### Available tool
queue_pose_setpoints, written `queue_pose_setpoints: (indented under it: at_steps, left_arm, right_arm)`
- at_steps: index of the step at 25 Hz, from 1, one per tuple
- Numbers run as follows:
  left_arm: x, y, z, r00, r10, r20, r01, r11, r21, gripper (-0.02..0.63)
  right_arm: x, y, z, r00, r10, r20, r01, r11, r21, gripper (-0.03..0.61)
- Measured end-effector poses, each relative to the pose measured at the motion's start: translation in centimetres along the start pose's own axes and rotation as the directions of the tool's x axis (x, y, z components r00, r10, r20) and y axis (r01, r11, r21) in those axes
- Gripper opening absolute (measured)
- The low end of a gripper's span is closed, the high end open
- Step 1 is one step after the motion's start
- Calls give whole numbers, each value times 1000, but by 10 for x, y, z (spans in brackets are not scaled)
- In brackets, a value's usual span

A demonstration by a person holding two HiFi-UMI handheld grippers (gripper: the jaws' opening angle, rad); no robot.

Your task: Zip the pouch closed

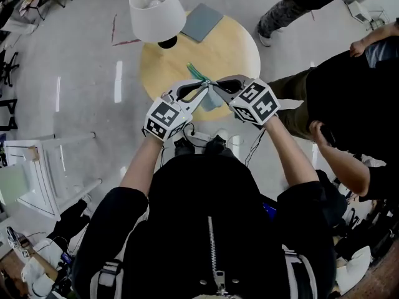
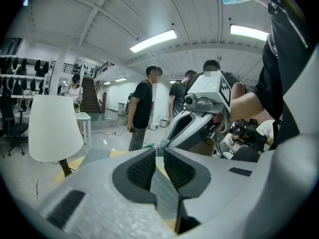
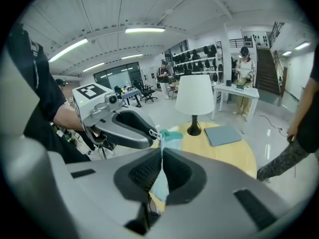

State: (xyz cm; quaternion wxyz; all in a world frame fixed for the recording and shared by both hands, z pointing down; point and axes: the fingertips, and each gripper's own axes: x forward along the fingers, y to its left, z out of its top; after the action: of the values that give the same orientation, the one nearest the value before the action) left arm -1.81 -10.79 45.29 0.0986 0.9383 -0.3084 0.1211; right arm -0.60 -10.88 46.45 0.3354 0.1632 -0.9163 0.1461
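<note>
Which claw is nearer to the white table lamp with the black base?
Left. The left claw holds the teal fabric pouch on the side of the white lamp; the right claw grips it further right.

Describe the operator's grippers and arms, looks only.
The left gripper and right gripper match: light grey moulded shells, curved jaws lined with dark ribbed pads. Each carries a white cube printed with black square markers. The person wears a black zipped top with short sleeves; the forearms are bare.

No legible text, label or number shows in any view.
</note>
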Motion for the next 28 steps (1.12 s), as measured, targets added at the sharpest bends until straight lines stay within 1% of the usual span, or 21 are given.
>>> queue_pose_setpoints:
  at_steps: [2,4,13,17,24,28]
  left_arm:
    - [-1,-1,0,1000,3,3,-3,1000,2,19]
    - [0,-1,0,1000,6,3,-6,1000,3,6]
    - [-2,-1,5,1000,12,-5,-12,1000,6,5]
    - [-2,1,3,1000,17,-7,-17,1000,-7,5]
    - [-1,2,-3,1000,8,-17,-8,1000,-4,5]
    - [-4,7,-6,1000,23,-17,-24,999,-28,3]
  right_arm:
    - [0,3,-1,1000,7,0,-7,1000,4,14]
    - [-1,4,-3,1000,13,-3,-13,1000,6,14]
    - [-9,10,-1,1000,10,17,-10,1000,18,12]
    - [-9,12,-4,1000,12,21,-12,1000,18,11]
    - [-7,14,-7,1000,11,20,-12,1000,24,9]
    - [-8,17,-9,1000,11,16,-11,1000,22,9]
